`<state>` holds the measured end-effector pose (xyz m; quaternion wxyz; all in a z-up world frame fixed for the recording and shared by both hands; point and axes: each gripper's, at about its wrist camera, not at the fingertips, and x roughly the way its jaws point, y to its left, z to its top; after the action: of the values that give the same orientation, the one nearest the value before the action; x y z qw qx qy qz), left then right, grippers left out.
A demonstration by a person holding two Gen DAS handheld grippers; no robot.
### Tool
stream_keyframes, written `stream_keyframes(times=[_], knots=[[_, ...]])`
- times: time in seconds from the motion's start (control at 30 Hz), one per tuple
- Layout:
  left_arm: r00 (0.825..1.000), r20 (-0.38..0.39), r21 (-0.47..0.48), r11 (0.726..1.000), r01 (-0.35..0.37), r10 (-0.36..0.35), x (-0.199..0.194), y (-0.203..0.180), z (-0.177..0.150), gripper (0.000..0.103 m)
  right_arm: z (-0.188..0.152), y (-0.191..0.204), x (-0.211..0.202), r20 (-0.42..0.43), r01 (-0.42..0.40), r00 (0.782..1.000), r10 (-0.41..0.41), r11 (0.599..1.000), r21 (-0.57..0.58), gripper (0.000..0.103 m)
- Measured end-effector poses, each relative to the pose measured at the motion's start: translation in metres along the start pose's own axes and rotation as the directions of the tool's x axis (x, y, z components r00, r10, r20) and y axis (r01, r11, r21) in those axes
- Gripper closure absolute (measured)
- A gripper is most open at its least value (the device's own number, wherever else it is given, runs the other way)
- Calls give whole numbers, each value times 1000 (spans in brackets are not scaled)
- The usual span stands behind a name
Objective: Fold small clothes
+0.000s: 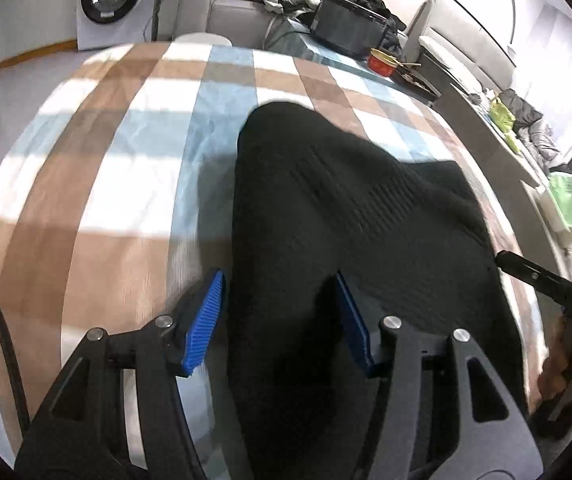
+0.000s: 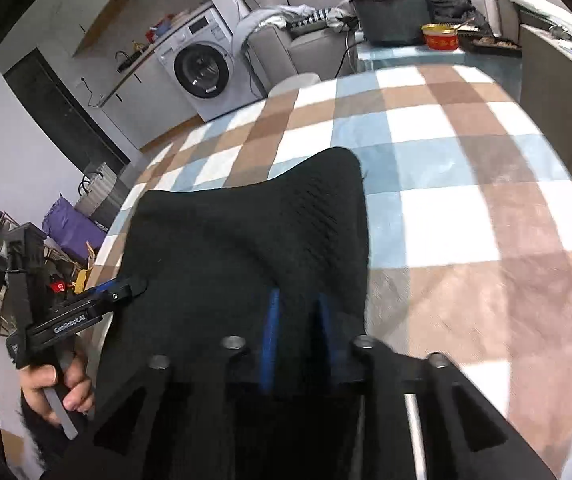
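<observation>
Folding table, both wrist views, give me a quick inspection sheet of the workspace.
Surface: checked cloth in brown, blue and white, sunlit in patches.
Job's things: one black knit garment, lying on the cloth, far end tapering to a rounded tip.
Clutter: nothing seen on the cloth besides the garment.
Grippers: left gripper straddles the garment's near edge, blue pads apart; right gripper is over the garment, whether its pads press cannot be told.
Cables: black cable at the left edge.
Surroundings: washing machine, grey sofa, red bowl on a side table.
</observation>
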<state>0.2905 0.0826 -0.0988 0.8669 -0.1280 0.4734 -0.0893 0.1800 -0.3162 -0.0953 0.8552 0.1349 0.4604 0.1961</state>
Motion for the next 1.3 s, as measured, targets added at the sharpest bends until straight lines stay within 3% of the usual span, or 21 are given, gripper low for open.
stream_keyframes(times=[0.07, 0.23, 0.33, 0.43, 0.57, 0.67, 0.9, 1.03, 1.13, 1.3], knots=[[1000, -15, -10, 1000, 26, -26, -12, 1, -17, 50, -14, -8, -12, -5, -51, 999, 51, 998, 27, 43], [998, -38, 14, 999, 51, -51, -38, -6, -62, 50, -62, -20, -23, -91, -133, 986, 143, 985, 108, 43], [997, -40, 15, 998, 60, -59, -45, -8, -83, 50, -80, -21, -27, -83, -200, 973, 213, 969, 147, 43], [998, -14, 14, 998, 66, -66, -51, -10, -96, 59, -88, -13, -26, -91, -255, 958, 270, 955, 151, 43], [998, 20, 31, 997, 64, -65, -56, -15, -98, 76, -88, 5, -17, -91, -209, 972, 218, 973, 95, 73], [998, 29, 29, 998, 54, -55, -52, -15, -89, 79, -78, 7, -7, -77, -190, 978, 196, 978, 85, 80], [999, 46, 9, 1000, 7, -8, -24, -12, -40, 80, -38, 3, 22, -31, -147, 988, 153, 977, 158, 81], [999, 49, 6, 1000, -8, 7, -14, -11, -21, 79, -21, 10, 31, -16, -87, 996, 90, 988, 130, 81], [999, 44, -15, 1000, -3, 4, -16, -5, -23, 77, -22, 8, 29, -32, -89, 995, 95, 986, 142, 79], [1000, 26, -22, 1000, 1, 0, -42, 0, -53, 77, -43, -11, -7, -42, -146, 987, 155, 977, 156, 70]])
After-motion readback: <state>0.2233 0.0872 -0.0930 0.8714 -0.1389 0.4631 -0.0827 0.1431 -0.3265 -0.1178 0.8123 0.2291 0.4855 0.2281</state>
